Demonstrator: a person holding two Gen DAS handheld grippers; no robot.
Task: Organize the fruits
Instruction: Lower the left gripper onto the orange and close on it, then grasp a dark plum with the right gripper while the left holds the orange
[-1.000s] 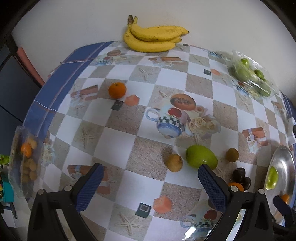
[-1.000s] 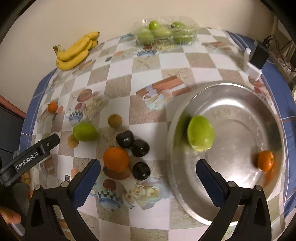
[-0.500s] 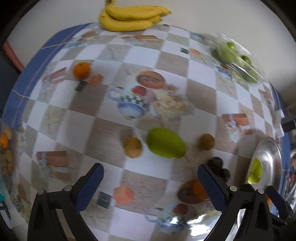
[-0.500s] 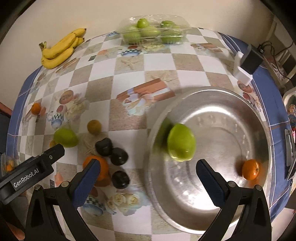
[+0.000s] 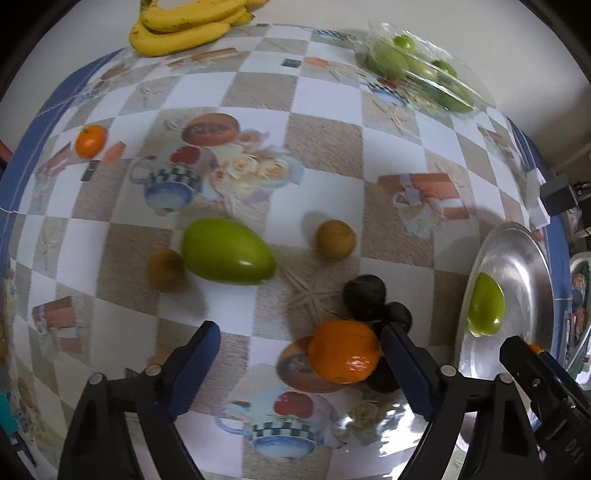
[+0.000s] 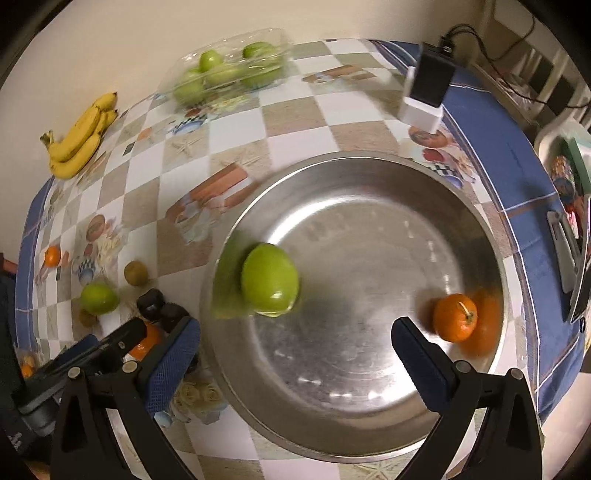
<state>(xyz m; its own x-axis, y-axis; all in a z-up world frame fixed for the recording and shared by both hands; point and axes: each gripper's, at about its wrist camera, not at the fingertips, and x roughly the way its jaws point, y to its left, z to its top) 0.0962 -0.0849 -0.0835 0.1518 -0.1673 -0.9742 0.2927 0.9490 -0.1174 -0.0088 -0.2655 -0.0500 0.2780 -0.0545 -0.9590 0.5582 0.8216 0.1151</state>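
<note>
My left gripper [image 5: 299, 341] points down over the checked tablecloth, its jaws closing. A big orange [image 5: 343, 356] lies between the fingers, close against the right one, while the left finger stands well clear of it. Beyond it lie a green mango [image 5: 227, 251], two brown kiwis [image 5: 166, 269] [image 5: 335, 239] and dark plums [image 5: 365, 297]. My right gripper [image 6: 293, 328] hangs open over the round metal tray [image 6: 369, 158] with nothing between its fingers. In the tray rest a green fruit [image 6: 269, 280] and a small orange [image 6: 455, 316].
Bananas [image 5: 184, 26] lie by the far wall. A clear plastic box of green fruit [image 5: 417, 70] sits at the back right. A small orange [image 5: 90, 141] lies far left. A black and white adaptor [image 6: 428, 88] stands past the tray, near the table's blue edge.
The left gripper moved right and lower, from around the mango area to the big orange, and its jaws narrowed. The right gripper shifted right across the tray.
</note>
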